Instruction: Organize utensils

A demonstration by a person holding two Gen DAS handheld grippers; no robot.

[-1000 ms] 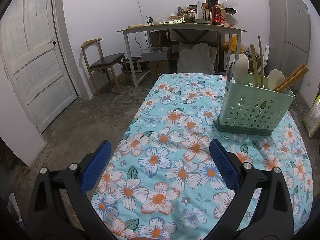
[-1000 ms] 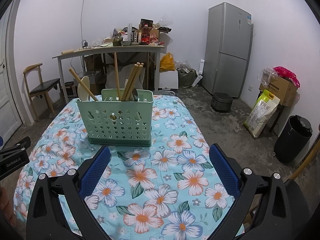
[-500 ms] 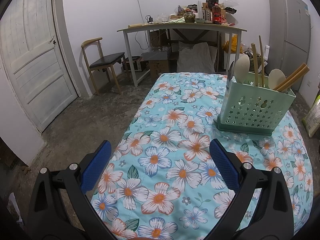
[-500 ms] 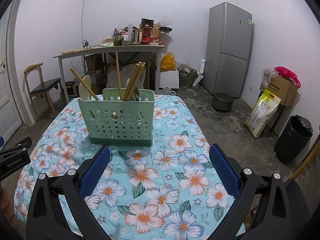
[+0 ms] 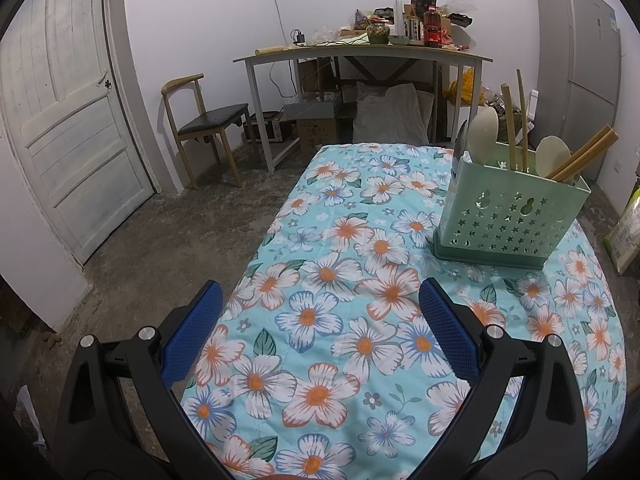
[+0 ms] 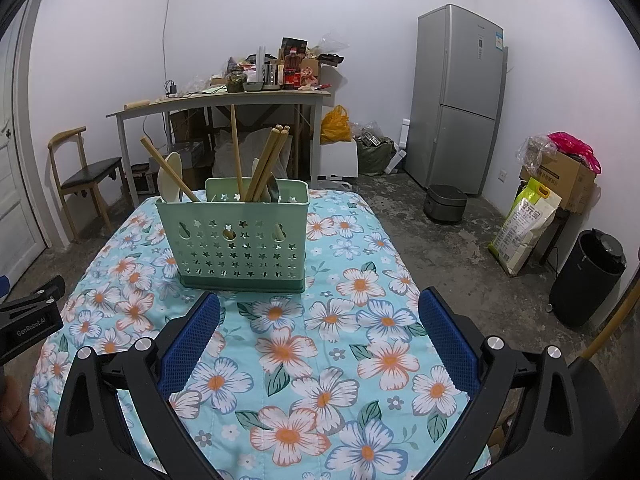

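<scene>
Little has shifted over the last second: the right tool has drifted a touch so the green caddy sits slightly further right in its view, while the left tool looks out on almost the same scene as before. Both tools hang with their blue pads spread wide, nothing between them, above the flower-printed cloth that covers the surface.

The caddy stands upright on the cloth, ahead of the right tool and just beyond its tips; from the left tool it lies well off to the right and further back. Its front wall is pierced with stars and gourd shapes. Inside stand the utensils: a pale spoon at the left end with a chopstick leaning across it, one chopstick nearly upright near the middle, and a bundle of chopsticks tilted rightward beside it. A dark, metal-looking piece shows just right of that bundle, possibly a spoon or ladle, though too little is visible to be sure.

At the left edge of the right wrist view the black body of the left tool pokes in, with a hand below it.

Behind the surface are a cluttered desk, a wooden chair, a white door and a grey fridge.
</scene>
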